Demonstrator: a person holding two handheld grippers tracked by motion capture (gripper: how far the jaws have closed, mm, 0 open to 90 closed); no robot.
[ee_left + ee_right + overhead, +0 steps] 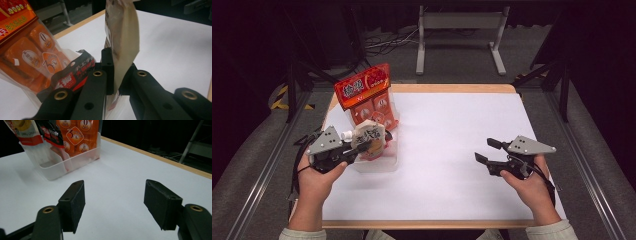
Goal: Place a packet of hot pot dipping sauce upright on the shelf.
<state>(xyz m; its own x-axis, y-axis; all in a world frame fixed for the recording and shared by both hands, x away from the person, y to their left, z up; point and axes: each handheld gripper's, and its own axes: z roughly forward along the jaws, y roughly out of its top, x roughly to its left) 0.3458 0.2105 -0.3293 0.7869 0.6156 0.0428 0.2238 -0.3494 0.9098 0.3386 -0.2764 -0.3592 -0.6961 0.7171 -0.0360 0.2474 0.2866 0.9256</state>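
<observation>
At nine o'clock on the tabletop [452, 150], the left hand-held gripper [362, 148] pinches a beige pouch [369, 135] over the clear bin [379, 165], its print blurred, while the right hand-held gripper [486, 151] gapes empty at three o'clock.

White table [452, 150], clear bin [382, 164]

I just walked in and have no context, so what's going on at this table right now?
A person sits at a white table with a gripper in each hand. The left gripper is shut on a beige pouch, holding it at a clear plastic bin that already contains a large orange snack bag and a black and red packet. The right gripper hangs open above bare table, holding nothing.
</observation>
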